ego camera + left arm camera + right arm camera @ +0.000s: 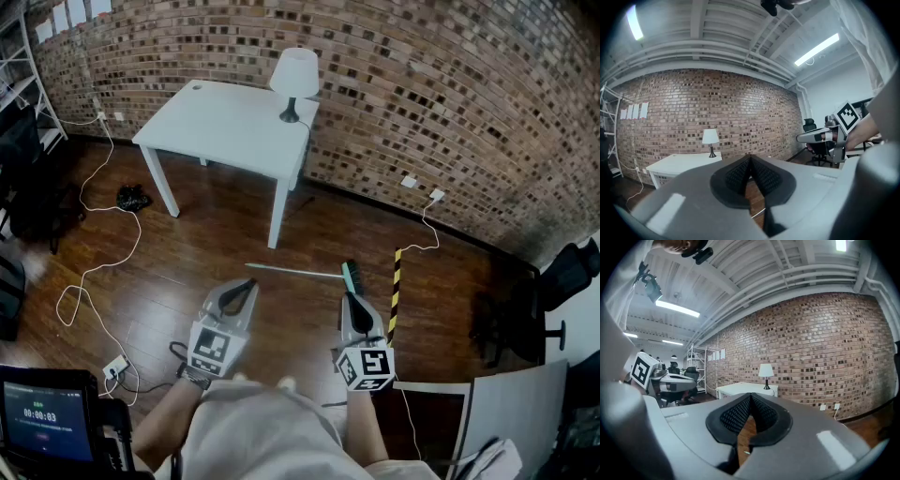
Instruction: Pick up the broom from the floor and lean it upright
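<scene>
The broom [292, 271] lies flat on the wooden floor in the head view, its thin silver handle pointing left and its teal brush head [352, 277] at the right end. My left gripper [249, 282] hovers just short of the handle's left end, jaws shut and empty. Right behind the brush head, my right gripper [349, 297] is also shut on nothing. In the left gripper view the dark pads [750, 159] meet at the tip. The right gripper view shows its pads [750, 397] pressed together the same way.
A white table [228, 122] with a lamp [293, 79] stands by the brick wall. A yellow-black striped pole [395, 291] lies right of the broom. White cables [94, 267] trail over the floor at left. An office chair [553, 291] is at right and a grey board [511, 412] at lower right.
</scene>
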The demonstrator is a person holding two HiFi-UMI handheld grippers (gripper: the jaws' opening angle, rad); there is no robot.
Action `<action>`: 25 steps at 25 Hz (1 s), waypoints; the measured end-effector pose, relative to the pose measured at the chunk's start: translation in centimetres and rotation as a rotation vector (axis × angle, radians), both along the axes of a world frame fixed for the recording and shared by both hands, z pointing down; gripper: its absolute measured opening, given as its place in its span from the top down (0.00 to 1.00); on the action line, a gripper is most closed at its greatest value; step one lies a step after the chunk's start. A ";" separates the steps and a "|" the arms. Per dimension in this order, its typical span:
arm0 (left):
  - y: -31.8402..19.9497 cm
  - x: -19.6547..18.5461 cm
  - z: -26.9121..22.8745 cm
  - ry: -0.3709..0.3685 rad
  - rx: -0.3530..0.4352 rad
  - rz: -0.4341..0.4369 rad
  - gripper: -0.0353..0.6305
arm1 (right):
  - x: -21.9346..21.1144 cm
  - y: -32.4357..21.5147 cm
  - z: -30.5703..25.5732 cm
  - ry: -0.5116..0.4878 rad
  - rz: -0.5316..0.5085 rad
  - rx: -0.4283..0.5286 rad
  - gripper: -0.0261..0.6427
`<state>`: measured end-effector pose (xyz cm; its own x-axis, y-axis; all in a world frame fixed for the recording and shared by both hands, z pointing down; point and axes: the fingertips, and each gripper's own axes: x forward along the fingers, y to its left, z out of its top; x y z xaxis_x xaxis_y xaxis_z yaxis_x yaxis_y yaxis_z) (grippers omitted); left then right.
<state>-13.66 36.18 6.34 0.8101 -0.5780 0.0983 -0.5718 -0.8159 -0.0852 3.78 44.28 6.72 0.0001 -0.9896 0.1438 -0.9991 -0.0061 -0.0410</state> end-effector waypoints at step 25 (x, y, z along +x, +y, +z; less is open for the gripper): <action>-8.1 0.8 4.4 -0.066 -0.054 0.001 0.94 | 3.5 -7.3 3.1 -0.023 0.042 -0.040 0.94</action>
<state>-12.89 28.06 10.73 0.8016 -0.5693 0.1826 -0.5653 -0.8211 -0.0782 7.23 36.95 9.82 0.0374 -0.9823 0.1835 -0.9968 -0.0497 -0.0629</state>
